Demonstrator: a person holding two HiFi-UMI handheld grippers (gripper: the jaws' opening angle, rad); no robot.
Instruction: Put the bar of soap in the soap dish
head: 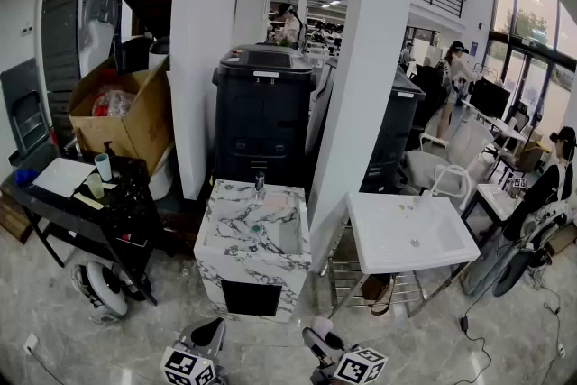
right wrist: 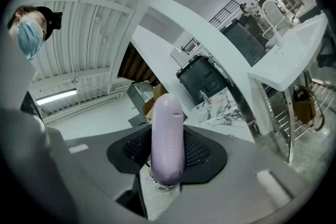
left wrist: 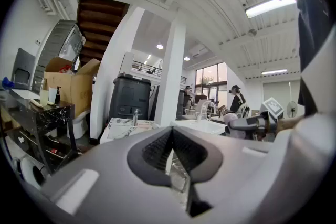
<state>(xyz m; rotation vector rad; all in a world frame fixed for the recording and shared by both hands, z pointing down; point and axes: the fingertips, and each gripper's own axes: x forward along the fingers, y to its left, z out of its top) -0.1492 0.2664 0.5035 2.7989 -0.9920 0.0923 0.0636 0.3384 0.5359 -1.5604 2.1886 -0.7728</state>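
Between the jaws of the right gripper [head: 325, 347] stands the lavender bar of soap [right wrist: 168, 139]. It is clamped across its narrow faces, with its rounded far end projecting beyond the pads. The jaws are held fairly wide by the bar's thickness. The left gripper [left wrist: 170, 157] is closed with nothing in it and sits low beside the right.

Both grippers are well apart from the marble washbasin [head: 221, 261]. On its deck, just beside the tap [head: 260, 185], lies a pale pinkish item [head: 275, 205]. It is probably the soap dish but is too small to confirm. A white washbasin [head: 388, 243] stands to the right.

Risks, as assessed:
- Slippage. The bar is smooth and rounded and gripped on a small area, so a jolt on the approach could make it rotate or squirt out onto the floor.
- Wrong destination. With the dish unconfirmed, the bar could end up in the bowl or on the other basin.
- Collision. The dish sits close to the tap, so a level approach risks the projecting bar striking the spout.
- Early release would let the bar skid off the marble.
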